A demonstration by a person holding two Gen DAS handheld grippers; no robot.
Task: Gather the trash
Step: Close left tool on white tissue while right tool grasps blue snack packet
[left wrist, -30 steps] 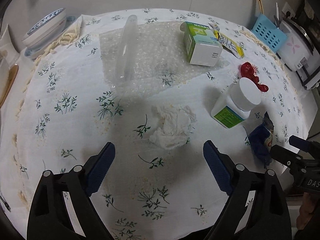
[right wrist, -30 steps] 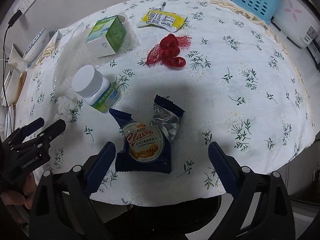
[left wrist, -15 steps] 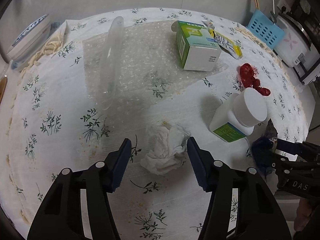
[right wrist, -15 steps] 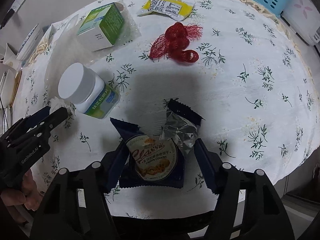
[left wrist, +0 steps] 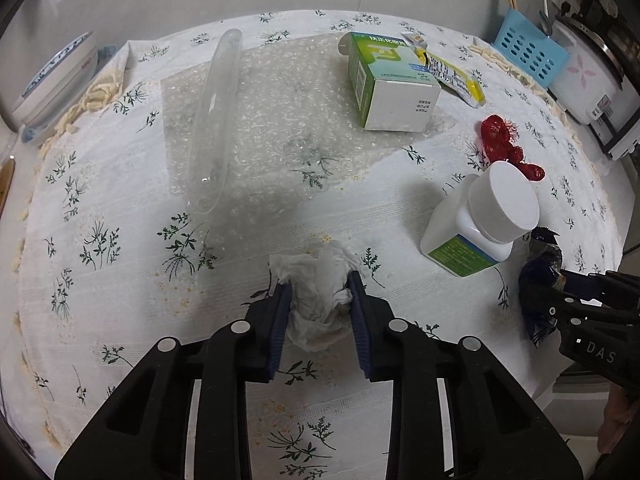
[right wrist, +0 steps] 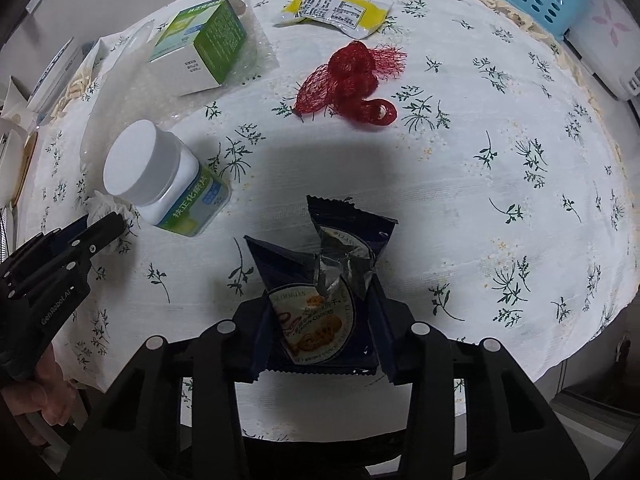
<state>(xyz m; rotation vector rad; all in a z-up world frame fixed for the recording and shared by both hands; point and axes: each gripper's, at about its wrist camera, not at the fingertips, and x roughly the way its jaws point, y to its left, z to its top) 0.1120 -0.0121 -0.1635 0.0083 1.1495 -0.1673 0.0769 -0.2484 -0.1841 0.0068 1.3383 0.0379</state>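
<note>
My left gripper (left wrist: 319, 286) is shut on a crumpled white tissue (left wrist: 318, 292) lying on the flowered tablecloth (left wrist: 120, 288). My right gripper (right wrist: 322, 300) is shut on a torn dark blue cookie wrapper (right wrist: 316, 280) near the table's front edge; the wrapper also shows in the left wrist view (left wrist: 538, 280). Other trash lies around: a white pill bottle (right wrist: 164, 178) on its side, a red net bag (right wrist: 348, 80), a green and white carton (left wrist: 386, 80), a yellow sachet (right wrist: 340, 10), a sheet of bubble wrap (left wrist: 280, 120) and a clear plastic tube (left wrist: 212, 116).
A blue basket (left wrist: 528, 54) and a white rice cooker (left wrist: 592, 76) stand at the back right. A bowl (left wrist: 52, 76) sits at the back left. The table's front edge drops off just under both grippers.
Both grippers moved forward and closed, the left onto the tissue, the right onto the cookie wrapper, which is now crumpled between the fingers.
</note>
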